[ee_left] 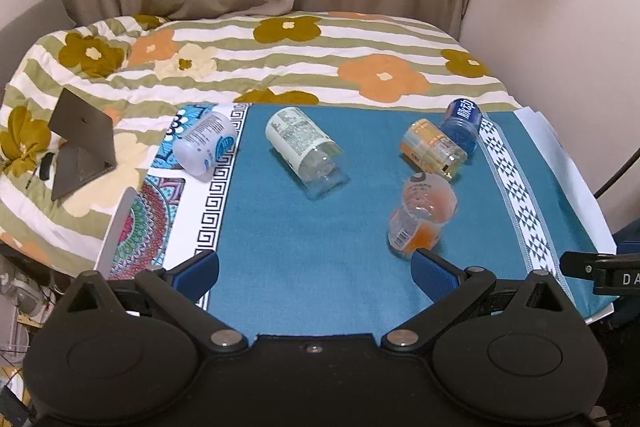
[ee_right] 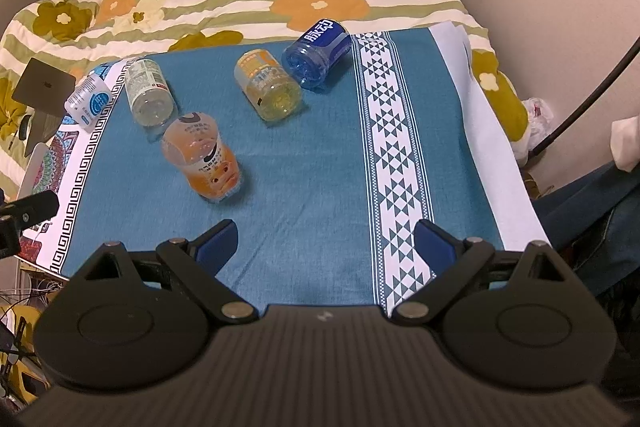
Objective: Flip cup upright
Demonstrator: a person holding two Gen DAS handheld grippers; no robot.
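Cups are lying scattered on the teal cloth [ee_left: 288, 247] in the left wrist view, five in all, cut from labelled bottles. The orange cup [ee_left: 420, 215] seems to be standing on its base, its open mouth showing toward the camera, just ahead of the left gripper [ee_left: 316, 267] and close off its right fingertip. The clear cup [ee_left: 306, 151] is lying on its side farther out, nearly straight ahead, its long axis running diagonally away to the left. The white cup [ee_left: 206, 143], yellow cup [ee_left: 434, 149] and blue cup [ee_left: 462, 125] are also lying on their sides. The left jaws are standing wide apart and gripping nothing. In the right wrist view, the right gripper [ee_right: 326, 247] is likewise spreading wide and carrying nothing. The orange cup [ee_right: 202, 159] is sitting ahead and to its left; the yellow cup [ee_right: 270, 85] and blue cup [ee_right: 318, 57] are lying ahead near the centre, their rounded bottoms facing the camera, long axes slanting away. Judging by position, the right gripper is the nearer one for those two, the left for the clear cup [ee_right: 148, 93] and white cup [ee_right: 90, 101].
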